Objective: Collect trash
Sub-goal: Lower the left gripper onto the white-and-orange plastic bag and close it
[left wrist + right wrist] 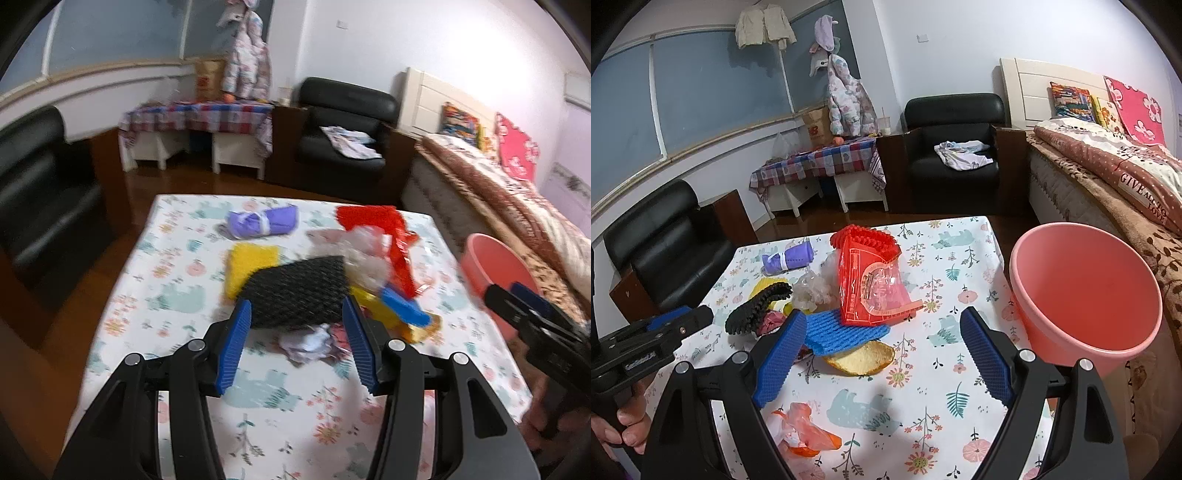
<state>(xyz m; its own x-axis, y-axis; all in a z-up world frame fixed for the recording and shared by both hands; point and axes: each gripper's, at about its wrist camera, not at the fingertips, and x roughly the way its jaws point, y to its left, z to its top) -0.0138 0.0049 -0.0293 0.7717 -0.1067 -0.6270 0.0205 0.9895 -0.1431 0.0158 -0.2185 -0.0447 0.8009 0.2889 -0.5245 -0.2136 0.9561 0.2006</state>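
A pile of trash lies on the patterned table [960,266]: a black foam net [295,291], a yellow foam net [251,262], a red packet [871,284], a blue foam net [842,332], an orange peel [864,356], crumpled paper [310,341] and a purple bundle [262,221]. My left gripper [295,314] is open, just short of the black net, above the crumpled paper. My right gripper [882,332] is open over the blue net and peel. A pink bucket [1086,291] stands at the table's right edge.
An orange-and-clear plastic scrap [801,432] lies under my right gripper's left finger. Black armchairs [665,243] stand left and behind the table. A bed [1108,173] is at the right. A checked-cloth side table [820,162] stands at the back.
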